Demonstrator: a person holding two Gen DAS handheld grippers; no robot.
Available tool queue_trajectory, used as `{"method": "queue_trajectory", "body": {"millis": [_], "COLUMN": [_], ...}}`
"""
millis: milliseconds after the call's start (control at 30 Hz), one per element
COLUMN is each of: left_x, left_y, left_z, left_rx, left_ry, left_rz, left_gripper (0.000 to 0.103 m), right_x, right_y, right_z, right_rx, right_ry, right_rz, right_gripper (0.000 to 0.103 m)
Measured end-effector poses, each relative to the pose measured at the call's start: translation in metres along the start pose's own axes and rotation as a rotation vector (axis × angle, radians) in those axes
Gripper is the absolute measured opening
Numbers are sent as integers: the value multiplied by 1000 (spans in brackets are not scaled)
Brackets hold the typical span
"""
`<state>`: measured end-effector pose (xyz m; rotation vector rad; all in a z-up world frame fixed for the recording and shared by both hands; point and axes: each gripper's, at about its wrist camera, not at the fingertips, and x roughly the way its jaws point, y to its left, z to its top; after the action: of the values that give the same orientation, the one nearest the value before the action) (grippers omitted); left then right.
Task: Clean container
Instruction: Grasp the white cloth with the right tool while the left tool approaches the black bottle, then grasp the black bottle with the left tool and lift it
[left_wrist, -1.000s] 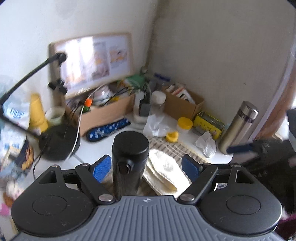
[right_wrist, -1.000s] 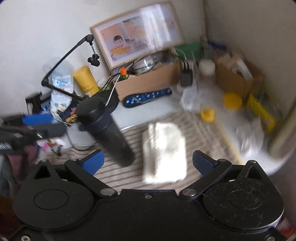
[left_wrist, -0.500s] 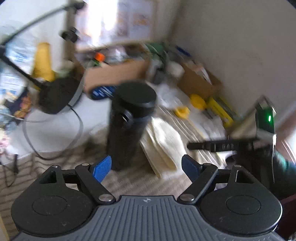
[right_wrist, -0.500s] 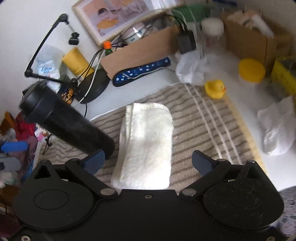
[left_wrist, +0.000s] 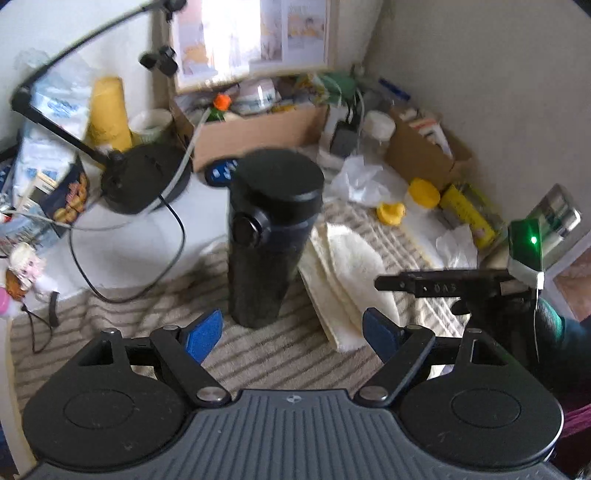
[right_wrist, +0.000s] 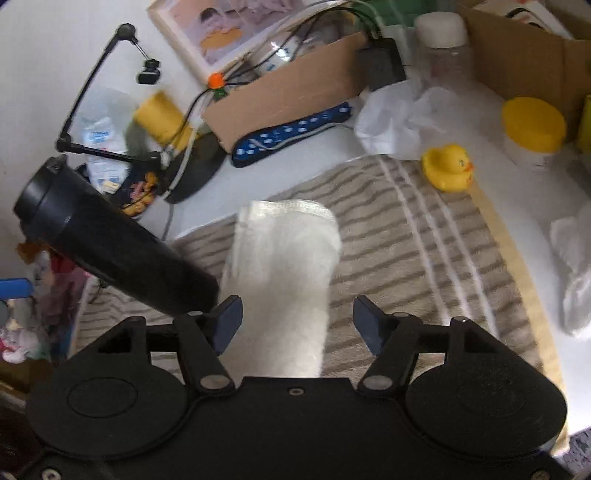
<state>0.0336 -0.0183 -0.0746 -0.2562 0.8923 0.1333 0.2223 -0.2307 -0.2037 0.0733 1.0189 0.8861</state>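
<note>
The folded cream terry towel (right_wrist: 284, 273) lies lengthwise straight ahead between the wide-open, empty right gripper (right_wrist: 297, 323) — nearer than the open, empty left gripper (left_wrist: 291, 332), which faces the upright black lidded flask (left_wrist: 271, 236) beside the towel on the striped mat (right_wrist: 406, 236).

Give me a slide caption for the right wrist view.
Open right gripper poised over a folded white towel on a striped mat, black bottle beside it.
</note>
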Motion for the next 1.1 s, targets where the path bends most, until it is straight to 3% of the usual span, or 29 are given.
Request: {"method": "queue_trajectory", "body": {"millis": [333,433,467,533,600,733,900,1100], "left_x": [11,13,14,17,20,25,29,35], "left_y": [3,-1,-2,-2,-2,4,8,13], "left_z": [0,15,16,18,19,19,16,12], "left_rx": [94,93,100,112,122,113,105,94], "left_ry": [-2,-9,-12,-18,-12,-10,-36,-68], "left_rz": [25,12,10,9,4,11,19,26], "left_gripper": [83,83,83,83,83,83,83,83], "right_x": [16,20,25,38,36,39,47,49], "right_y": [-9,-10,-14,-20,-11,3,5,8], "right_z": [3,5,5,5,5,4,5,7], "right_rx": [78,96,99,117,82,27,18,43], "right_ry": [26,30,37,48,39,26,40,43], "right_rz": [38,47,40,73,103,129,86,127], "right_gripper": [65,64,63,45,38,36,38,20]}}
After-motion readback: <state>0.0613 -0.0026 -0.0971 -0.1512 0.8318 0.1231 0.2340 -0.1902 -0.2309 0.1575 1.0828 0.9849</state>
